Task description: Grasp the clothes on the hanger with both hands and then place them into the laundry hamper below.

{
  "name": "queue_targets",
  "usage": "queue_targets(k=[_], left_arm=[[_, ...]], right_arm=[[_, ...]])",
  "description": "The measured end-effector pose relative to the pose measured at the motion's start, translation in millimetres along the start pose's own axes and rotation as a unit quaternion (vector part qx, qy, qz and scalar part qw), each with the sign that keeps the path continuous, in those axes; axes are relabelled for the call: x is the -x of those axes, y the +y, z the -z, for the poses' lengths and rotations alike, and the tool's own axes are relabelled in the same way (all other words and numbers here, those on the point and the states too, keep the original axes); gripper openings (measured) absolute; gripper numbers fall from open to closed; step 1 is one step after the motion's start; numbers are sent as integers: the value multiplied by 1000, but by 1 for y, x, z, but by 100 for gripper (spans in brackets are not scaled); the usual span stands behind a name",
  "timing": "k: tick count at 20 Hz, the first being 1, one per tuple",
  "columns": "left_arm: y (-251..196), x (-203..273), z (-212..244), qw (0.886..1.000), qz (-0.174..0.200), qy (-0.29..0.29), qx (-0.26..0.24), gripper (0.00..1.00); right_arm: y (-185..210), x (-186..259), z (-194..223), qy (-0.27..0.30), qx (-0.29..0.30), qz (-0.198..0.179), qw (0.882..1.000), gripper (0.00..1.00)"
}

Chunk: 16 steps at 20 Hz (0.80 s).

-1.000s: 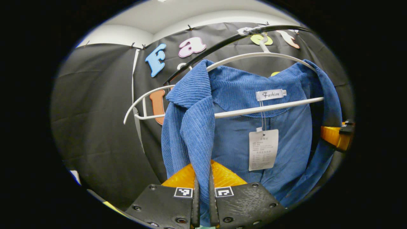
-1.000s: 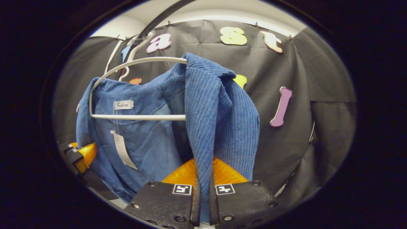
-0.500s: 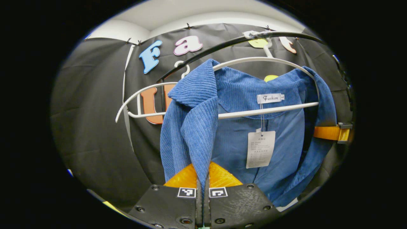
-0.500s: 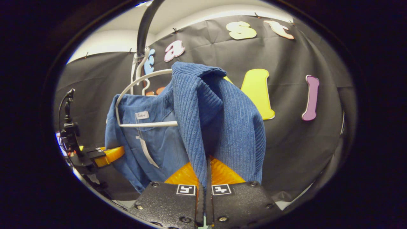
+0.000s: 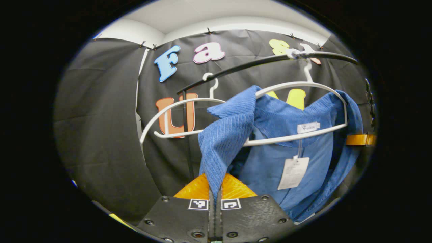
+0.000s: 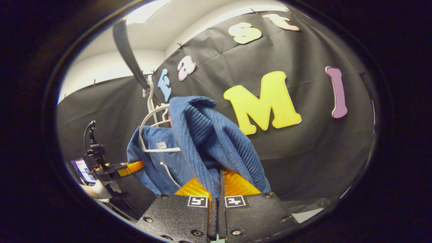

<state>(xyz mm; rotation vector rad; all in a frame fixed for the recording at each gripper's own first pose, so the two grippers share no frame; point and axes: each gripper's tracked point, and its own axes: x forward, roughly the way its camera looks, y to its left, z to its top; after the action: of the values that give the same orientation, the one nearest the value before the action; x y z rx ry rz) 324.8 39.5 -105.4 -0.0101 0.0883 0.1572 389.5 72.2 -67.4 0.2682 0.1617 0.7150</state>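
Both grippers' fingers (image 5: 226,184) (image 6: 202,184) pinch the blue shirt's (image 5: 287,141) front edges between them.

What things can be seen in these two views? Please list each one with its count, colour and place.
Corduroy shirt: one, blue, partly on the hanger, front edges pulled toward both cameras.
Clothes hangers: two, white; one carries the shirt, one hangs bare beside it.
Rail: one, black, holds both hangers.
Paper tag: one, white, dangling inside the shirt.
Neck label: one, white, at the collar.
Left gripper: shut on the shirt's edge.
Right gripper: shut on the other edge.
Hand: one, holding the left gripper in the right gripper view.
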Motion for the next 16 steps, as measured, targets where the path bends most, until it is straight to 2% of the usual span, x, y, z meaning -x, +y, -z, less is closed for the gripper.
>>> queue_targets(k=[1, 2, 3, 4, 5, 7, 11, 12, 13, 16], left_arm=[[6, -1, -5, 1000, -1, -4, 1, 3], [10, -2, -7, 1000, -1, -5, 3, 0], [12, -6, -9, 1000, 5, -5, 5, 3], [14, -8, -12, 1000, 5, -7, 4, 0], [16, -9, -14, 1000, 7, -7, 3, 3], [21, -12, -19, 1000, 4, -9, 9, 0], [29, -15, -48, 999, -5, -32, 11, 0], [32, -18, -57, 999, -5, -37, 12, 3], [34, -23, -59, 999, -4, -35, 13, 0], [39, -33, -69, 999, -2, -39, 3, 0]], right_arm=[[0, 3, -4, -7, -14, -9, 1000, 5], [-1, 6, -8, -14, -24, -18, 999, 5], [-3, 8, -12, -18, -29, -22, 999, 5], [-6, 8, -14, -18, -28, -20, 999, 5], [-10, 9, -17, -18, -28, -17, 999, 5], [-13, 12, -26, -26, -35, -15, 999, 5], [-22, 14, -50, -53, -39, -7, 998, 5], [-22, 15, -56, -59, -42, -11, 997, 5], [-20, 15, -61, -62, -48, -20, 997, 5], [-14, 18, -59, -37, -64, -47, 996, 5]])
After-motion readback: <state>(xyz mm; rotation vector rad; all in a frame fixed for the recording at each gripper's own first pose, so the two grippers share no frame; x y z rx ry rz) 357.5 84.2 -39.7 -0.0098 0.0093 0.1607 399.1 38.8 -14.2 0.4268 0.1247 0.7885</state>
